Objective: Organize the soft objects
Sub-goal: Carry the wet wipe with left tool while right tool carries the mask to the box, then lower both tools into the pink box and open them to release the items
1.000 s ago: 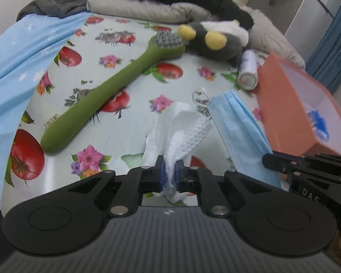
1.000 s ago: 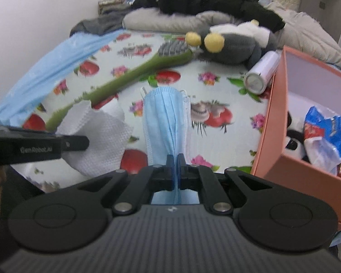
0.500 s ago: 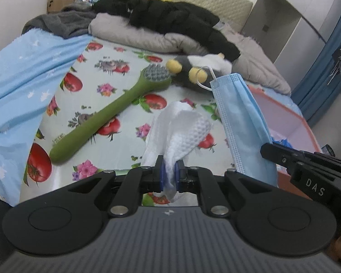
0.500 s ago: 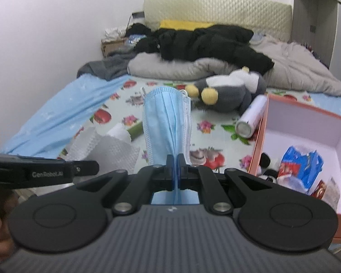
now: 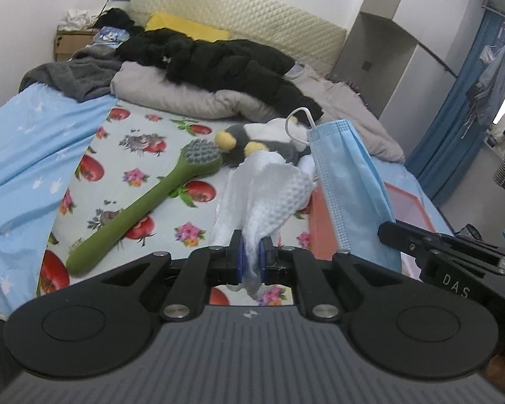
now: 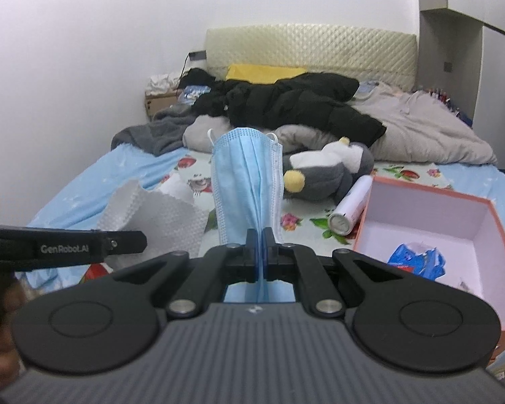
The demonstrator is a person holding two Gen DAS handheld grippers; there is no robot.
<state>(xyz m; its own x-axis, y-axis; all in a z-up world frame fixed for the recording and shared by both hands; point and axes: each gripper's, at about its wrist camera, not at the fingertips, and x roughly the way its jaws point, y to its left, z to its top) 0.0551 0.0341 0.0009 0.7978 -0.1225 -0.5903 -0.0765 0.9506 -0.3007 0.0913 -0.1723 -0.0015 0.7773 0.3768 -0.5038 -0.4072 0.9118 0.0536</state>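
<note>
Your left gripper [image 5: 251, 258] pinches one white cloth [image 5: 275, 191]; your right gripper [image 6: 260, 248] pinches one blue mask [image 6: 246, 181]. On the bed [image 5: 141, 155] lie one green brush [image 5: 144, 202], one plush penguin [image 6: 326, 175] and one box [image 6: 431, 225] at its right edge.

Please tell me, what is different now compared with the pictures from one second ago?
Both grippers rose off the bed: the left gripper lifted the white cloth, the right gripper lifted the blue mask. Jaws stayed shut on both. The green brush, plush penguin and orange box kept their places.

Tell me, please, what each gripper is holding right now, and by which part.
The left gripper pinches the white embossed cloth by a bunched lower edge. The right gripper is shut on the blue face mask, clamped at its gathered lower end.
</note>
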